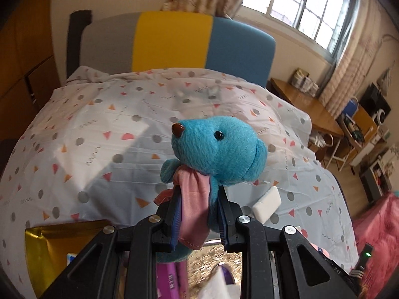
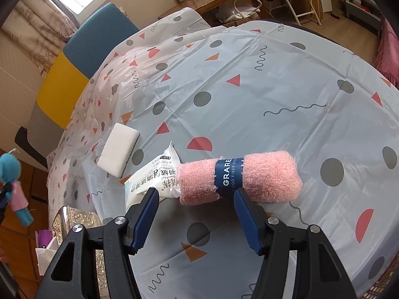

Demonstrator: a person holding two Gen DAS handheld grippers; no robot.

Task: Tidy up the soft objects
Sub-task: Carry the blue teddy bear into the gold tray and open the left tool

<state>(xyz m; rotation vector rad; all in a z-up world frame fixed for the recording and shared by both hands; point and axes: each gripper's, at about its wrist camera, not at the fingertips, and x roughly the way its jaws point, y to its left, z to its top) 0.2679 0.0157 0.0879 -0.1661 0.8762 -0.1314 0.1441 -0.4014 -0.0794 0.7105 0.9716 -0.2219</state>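
Note:
My left gripper [image 1: 198, 200] is shut on a blue plush bear [image 1: 217, 149] with a pink scarf and holds it in the air above the table; the bear also shows at the far left of the right wrist view [image 2: 11, 172]. My right gripper [image 2: 195, 193] is open, just in front of a rolled pink towel [image 2: 264, 179] with a dark blue paper band, which lies on the patterned tablecloth [image 2: 274, 79]. A white wet-wipes pack [image 2: 154, 174] lies against the towel's left end. A white sponge [image 2: 118, 149] lies beyond it and also shows in the left wrist view [image 1: 266, 203].
A gold, shiny box [image 1: 62, 244] holding purple packets sits at the table's near left edge, below the left gripper. A grey, yellow and blue chair back [image 1: 172, 42] stands behind the table. A wooden desk [image 1: 304, 104] is at the right.

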